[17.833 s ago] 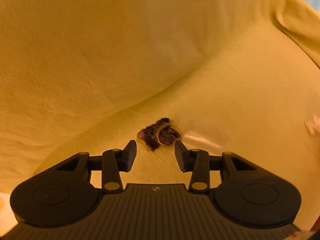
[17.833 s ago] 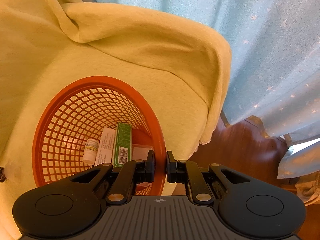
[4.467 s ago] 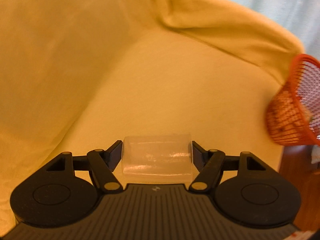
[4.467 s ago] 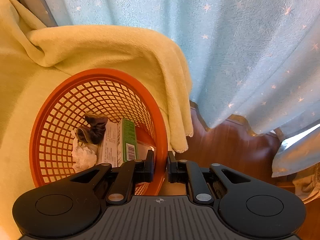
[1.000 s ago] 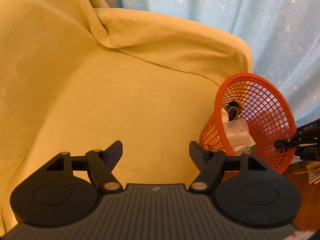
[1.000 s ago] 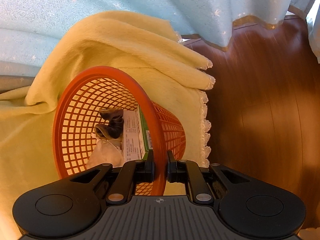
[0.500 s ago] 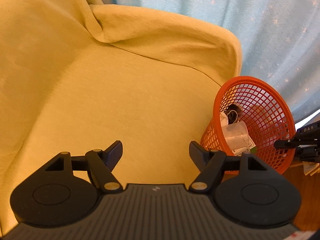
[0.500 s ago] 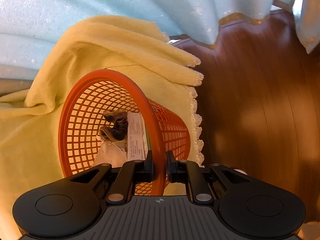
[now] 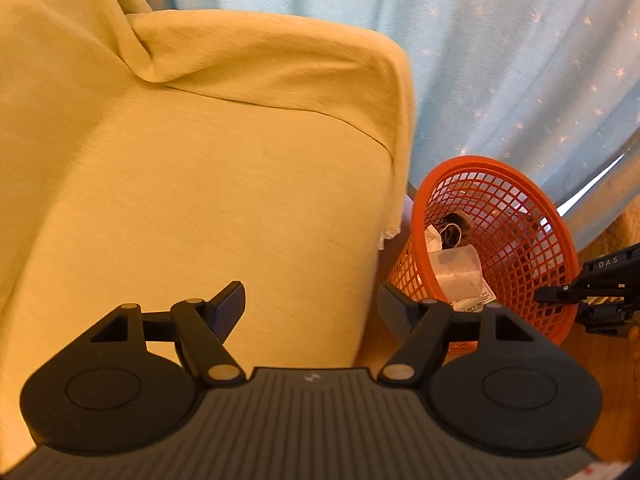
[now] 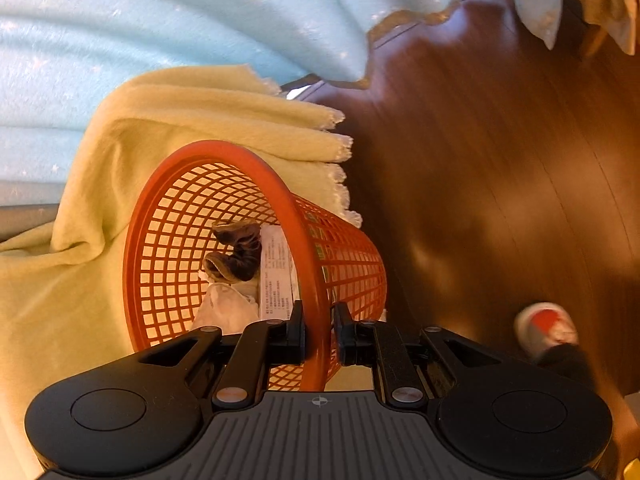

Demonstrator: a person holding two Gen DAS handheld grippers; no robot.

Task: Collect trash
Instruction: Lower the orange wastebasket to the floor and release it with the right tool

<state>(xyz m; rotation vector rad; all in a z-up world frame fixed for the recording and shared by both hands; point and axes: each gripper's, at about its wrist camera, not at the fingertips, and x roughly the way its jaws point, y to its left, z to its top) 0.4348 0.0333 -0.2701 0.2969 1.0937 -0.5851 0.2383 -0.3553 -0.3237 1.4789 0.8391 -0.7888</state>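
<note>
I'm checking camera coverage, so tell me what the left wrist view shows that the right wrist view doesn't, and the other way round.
Only the left wrist view shows the open left gripper, the broad bare seat of the yellow-covered sofa, and a clear plastic cup lying in the basket.

Only the right wrist view shows the right gripper shut on the basket's rim, the wooden floor, and a red-and-white item on it, too blurred to identify.

Both show the orange mesh basket with a dark crumpled scrap inside, the yellow cover, and the blue star-print curtain.

A soft yellow blanket [image 9: 208,168] covers the seat. Behind it hangs a light blue curtain [image 9: 500,60] with stars. The floor [image 10: 500,180] is brown wood.
</note>
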